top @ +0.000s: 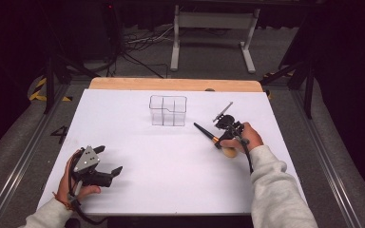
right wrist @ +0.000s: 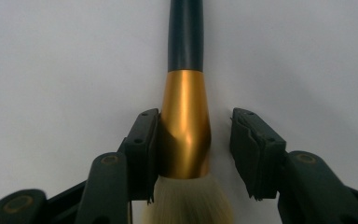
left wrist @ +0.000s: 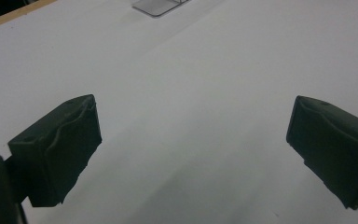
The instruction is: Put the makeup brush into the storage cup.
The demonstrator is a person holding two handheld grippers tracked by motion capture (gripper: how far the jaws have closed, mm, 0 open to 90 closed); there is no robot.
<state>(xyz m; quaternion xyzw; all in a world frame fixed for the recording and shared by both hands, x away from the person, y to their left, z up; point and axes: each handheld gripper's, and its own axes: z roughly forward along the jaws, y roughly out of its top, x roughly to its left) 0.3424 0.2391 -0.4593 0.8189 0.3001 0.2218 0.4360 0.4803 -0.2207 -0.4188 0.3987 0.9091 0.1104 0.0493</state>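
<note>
The brush (right wrist: 185,116) lies flat on the white bench (top: 138,156), on its right side, with the black handle pointing up and left toward the clear box (top: 168,110) and the pale bristles under your right hand (top: 247,137). In the right gripper view, its gold collar sits between the jaws of your right gripper (right wrist: 193,154): the left jaw is against the collar, the right jaw stands just off it with a sliver of bench showing between, so the brush is not clamped. The clear box stands upright near the far middle of the bench, well apart from the brush tip. Your left gripper (top: 109,161) rests low over the near left part of the bench in your left hand (top: 78,183), its jaws spread wide with bare white surface between them, well apart from the brush and the box.
</note>
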